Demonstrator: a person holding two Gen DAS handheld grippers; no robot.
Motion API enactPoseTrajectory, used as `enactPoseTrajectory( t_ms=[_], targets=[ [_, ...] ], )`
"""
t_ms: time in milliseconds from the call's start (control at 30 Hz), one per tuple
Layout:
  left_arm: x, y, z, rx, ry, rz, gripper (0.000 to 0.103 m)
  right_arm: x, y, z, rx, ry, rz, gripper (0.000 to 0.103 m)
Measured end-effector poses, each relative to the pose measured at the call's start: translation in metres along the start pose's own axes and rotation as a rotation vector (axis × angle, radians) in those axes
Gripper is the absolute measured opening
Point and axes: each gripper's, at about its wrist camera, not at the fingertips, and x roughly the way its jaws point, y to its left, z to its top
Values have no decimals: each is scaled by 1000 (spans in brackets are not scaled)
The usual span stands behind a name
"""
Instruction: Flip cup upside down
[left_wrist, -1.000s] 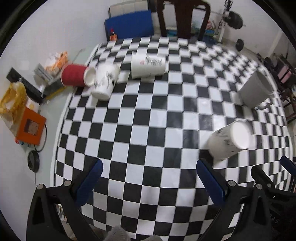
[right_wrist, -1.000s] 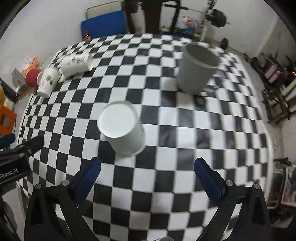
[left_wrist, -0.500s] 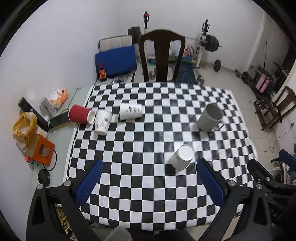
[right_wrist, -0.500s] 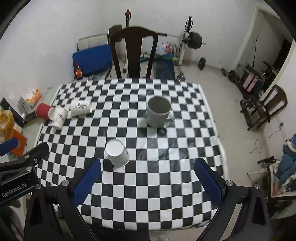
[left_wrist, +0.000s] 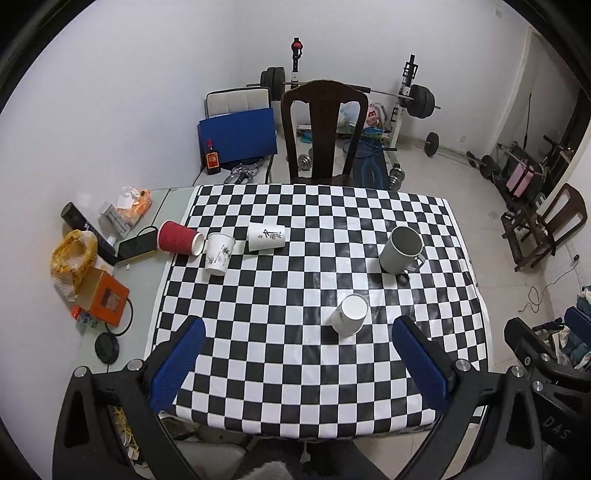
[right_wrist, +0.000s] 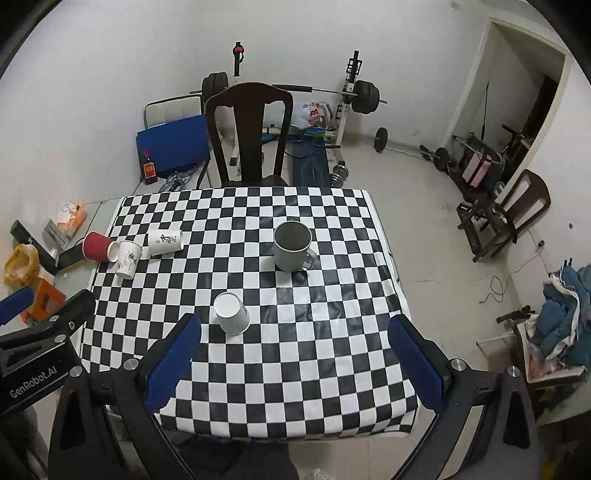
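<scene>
A white paper cup (left_wrist: 349, 315) stands upside down on the checkered table (left_wrist: 280, 332); it also shows in the right wrist view (right_wrist: 232, 313). A grey mug (left_wrist: 402, 250) stands upright beyond it, also seen from the right wrist (right_wrist: 292, 245). At the table's left edge a red paper cup (left_wrist: 180, 238) and a white cup (left_wrist: 266, 237) lie on their sides, and another white cup (left_wrist: 219, 253) stands tilted. My left gripper (left_wrist: 298, 363) and right gripper (right_wrist: 293, 360) are both open and empty, high above the table's near edge.
A dark wooden chair (left_wrist: 324, 133) stands at the table's far side. An orange box (left_wrist: 105, 297), a yellow bag (left_wrist: 72, 254) and small items lie on the grey surface to the left. Gym weights (left_wrist: 421, 101) and a blue panel (left_wrist: 238, 134) are behind.
Both grippers have risen and pulled back far from the table, so the whole table now shows. The cups have not moved.
</scene>
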Motion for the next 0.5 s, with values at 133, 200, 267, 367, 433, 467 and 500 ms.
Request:
enactPoseTrajectory(
  t_ms=[133, 200, 267, 367, 433, 467, 500],
  targets=[
    [-7, 0, -3, -1, 9, 2, 103, -13, -2, -2, 11, 18, 39, 102],
    [-11, -1, -4, 0, 6, 6, 103, -18, -3, -3, 13, 20, 41, 102],
    [-16, 0, -7, -2, 4, 7, 103, -20, -4, -3, 14, 25, 43, 102],
    [-18, 0, -8, 0, 5, 13, 103, -24, -4, -3, 9, 26, 47, 102],
    [-24, 1, -10, -3, 3, 13, 103, -28, -4, -2, 9, 25, 48, 102],
    [-21, 1, -9, 1, 3, 15, 103, -31, -4, -2, 9, 21, 45, 102],
    [-24, 1, -10, 2, 3, 16, 103, -33, -4, -2, 7, 18, 41, 102]
  ],
)
